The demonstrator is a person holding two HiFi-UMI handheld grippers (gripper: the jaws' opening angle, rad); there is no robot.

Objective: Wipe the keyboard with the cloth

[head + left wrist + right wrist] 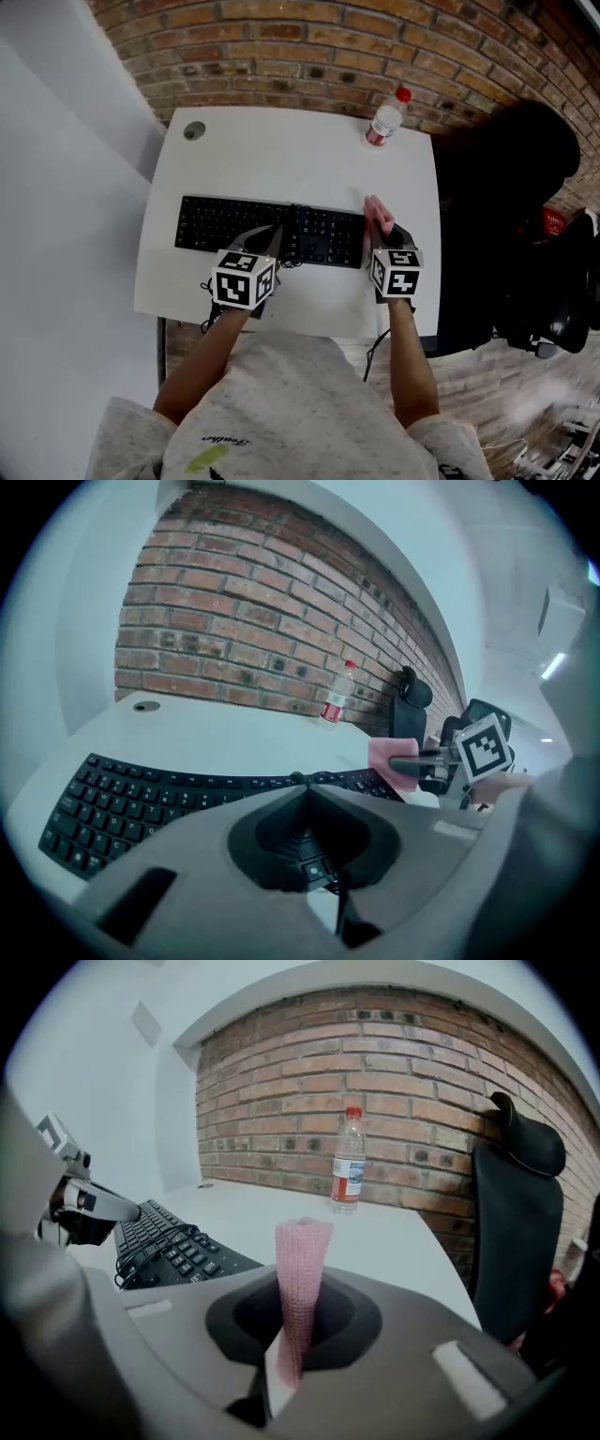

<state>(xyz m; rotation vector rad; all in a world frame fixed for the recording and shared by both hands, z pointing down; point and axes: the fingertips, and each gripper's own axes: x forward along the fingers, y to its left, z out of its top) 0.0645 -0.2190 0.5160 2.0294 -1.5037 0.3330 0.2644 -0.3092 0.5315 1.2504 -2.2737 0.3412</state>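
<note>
Head view, right gripper (382, 228) clamped on pink cloth (374, 207) beside keyboard (225, 225) end, left gripper (275, 232) closed over keys, seemingly empty.

A red brick wall (309, 47) runs behind the white desk (281, 150); a black office chair (525, 155) stands just beside it.

We see a white table (281, 150) w/ rounded corners. On it: a black keyboard (225, 225) lying across the near half, long side approx. parallel to the front edge, w/ a black cable (296, 234) looped over its keys right of centre. A clear plastic bottle (385, 119), red cap & red label, stands upright near the far right corner, well apart from the keyboard. A round grey cable hole (194, 131) sits in the top near the far left corner.
</note>
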